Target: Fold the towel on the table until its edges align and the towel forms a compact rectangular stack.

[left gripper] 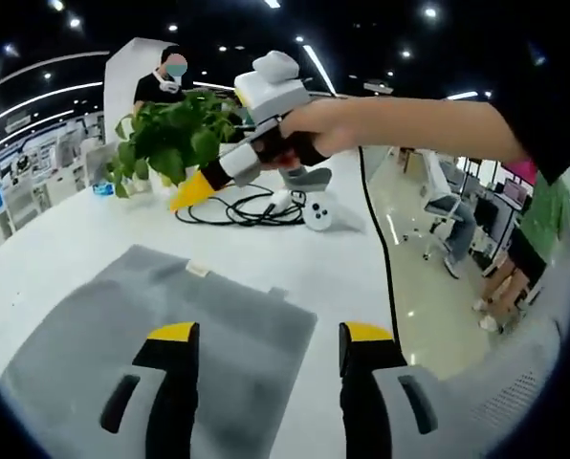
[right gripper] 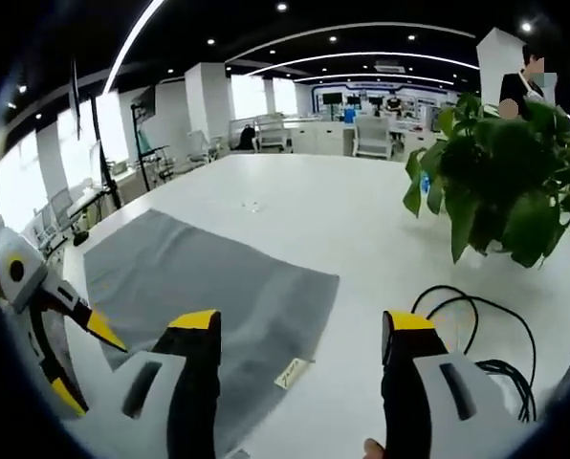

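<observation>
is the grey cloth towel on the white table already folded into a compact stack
No, the grey cloth towel lies spread flat in one layer on the white table, with both open grippers above it.

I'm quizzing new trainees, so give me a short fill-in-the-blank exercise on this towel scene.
1. The towel lying on the table is ____ in colour.
2. Both sets of tongs, left and right, have ____ tips.
3. The leafy plant stands beside a coiled ____ cable.

Missing words: grey; yellow; black

Open office with white pillars [right gripper: 210, 100], desks, and ceiling spotlights [right gripper: 281, 7].
</observation>
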